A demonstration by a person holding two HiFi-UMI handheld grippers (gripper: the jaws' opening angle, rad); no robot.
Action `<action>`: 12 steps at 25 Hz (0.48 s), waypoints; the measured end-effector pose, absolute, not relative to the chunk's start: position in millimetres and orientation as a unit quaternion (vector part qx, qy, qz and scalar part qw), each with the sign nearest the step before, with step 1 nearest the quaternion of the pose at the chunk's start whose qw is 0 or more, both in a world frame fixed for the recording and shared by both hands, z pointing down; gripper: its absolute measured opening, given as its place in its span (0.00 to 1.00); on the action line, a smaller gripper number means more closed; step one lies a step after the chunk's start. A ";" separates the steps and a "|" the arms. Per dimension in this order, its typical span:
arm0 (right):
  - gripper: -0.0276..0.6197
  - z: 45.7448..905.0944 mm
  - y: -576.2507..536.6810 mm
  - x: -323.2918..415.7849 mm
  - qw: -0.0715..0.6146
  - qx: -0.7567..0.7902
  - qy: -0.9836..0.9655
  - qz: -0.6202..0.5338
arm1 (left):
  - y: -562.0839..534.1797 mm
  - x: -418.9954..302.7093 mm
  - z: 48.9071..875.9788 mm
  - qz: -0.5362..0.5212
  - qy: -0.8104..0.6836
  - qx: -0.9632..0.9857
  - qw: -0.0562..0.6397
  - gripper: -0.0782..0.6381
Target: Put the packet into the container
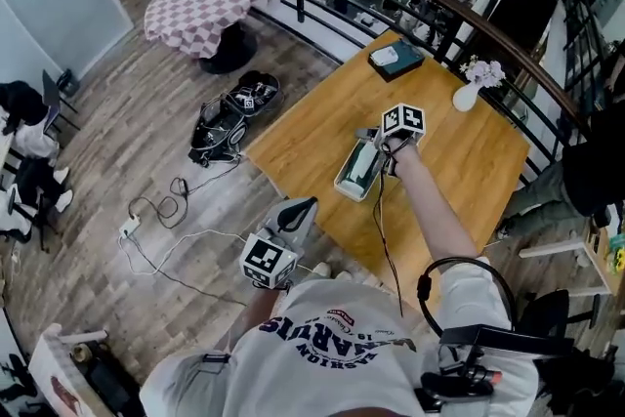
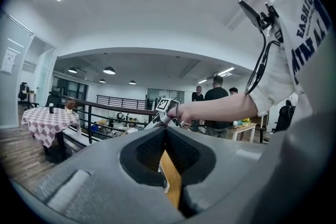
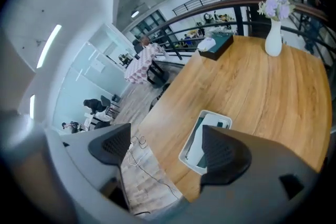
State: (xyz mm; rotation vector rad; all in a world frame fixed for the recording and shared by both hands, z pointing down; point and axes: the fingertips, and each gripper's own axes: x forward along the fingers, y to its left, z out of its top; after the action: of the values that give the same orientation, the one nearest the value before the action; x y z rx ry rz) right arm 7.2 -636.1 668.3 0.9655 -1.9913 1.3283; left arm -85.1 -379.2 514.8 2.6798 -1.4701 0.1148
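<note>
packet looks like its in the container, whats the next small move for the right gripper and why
Probably lift the right gripper straight up and away from the container. Its jaws stand wide apart with nothing between them, and the packet already lies inside the container, so there seems to be nothing left to hold.

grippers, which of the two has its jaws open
The right gripper, by the container on the wooden table: its jaws stand wide apart, nothing between them. The left gripper has its jaws together.
</note>
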 end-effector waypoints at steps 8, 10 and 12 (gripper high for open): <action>0.70 526.5 -566.9 57.7 0.161 0.348 -0.852 0.356 | -396.6 -43.0 494.0 0.028 -0.423 0.905 0.037 0.11; 0.70 499.8 -550.1 89.2 0.139 0.379 -0.867 0.291 | -403.2 -25.1 487.9 0.030 -0.396 0.917 0.029 0.11; 0.70 478.3 -530.1 121.9 0.126 0.415 -0.873 0.223 | -407.0 -6.6 481.2 0.031 -0.369 0.929 0.021 0.11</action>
State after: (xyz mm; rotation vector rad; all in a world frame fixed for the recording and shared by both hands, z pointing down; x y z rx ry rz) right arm 121.9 -530.1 478.3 1.2083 -2.5416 0.6497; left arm -6.6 -407.0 481.2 2.8797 -1.1448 0.0976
